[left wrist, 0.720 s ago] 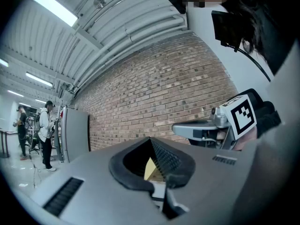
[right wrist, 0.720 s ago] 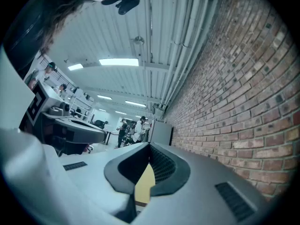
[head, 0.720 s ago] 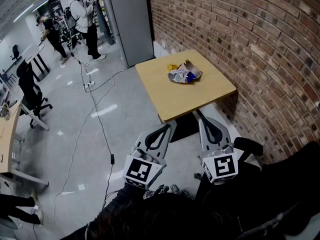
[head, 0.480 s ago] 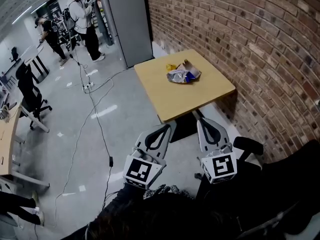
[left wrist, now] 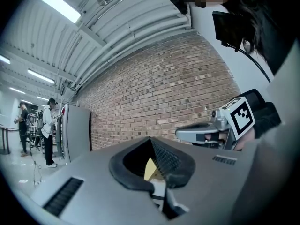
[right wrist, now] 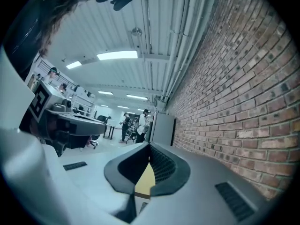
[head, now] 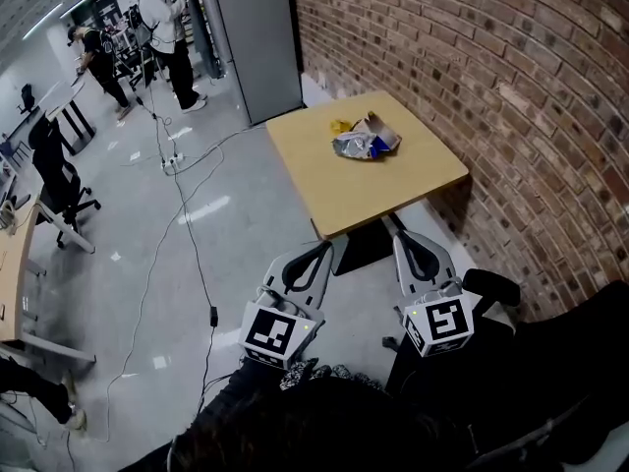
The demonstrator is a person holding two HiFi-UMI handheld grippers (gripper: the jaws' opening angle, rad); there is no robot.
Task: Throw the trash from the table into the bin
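I am holding my right gripper (head: 397, 227) so that a square wooden table (head: 378, 190) is standing straight ahead of it, near its tips; from my left gripper (head: 327, 248) the table is sitting ahead and a little to the right. On the far half of the top a crumpled silver and blue wrapper (head: 366, 145) is lying, and a small yellow scrap (head: 340, 126) is lying just beside it, on its left. The table is standing on a grey floor (head: 138, 264). Left of my left gripper, a thin dark cable (head: 193, 239) is running over this floor away from me, toward a white power strip (head: 174, 166).
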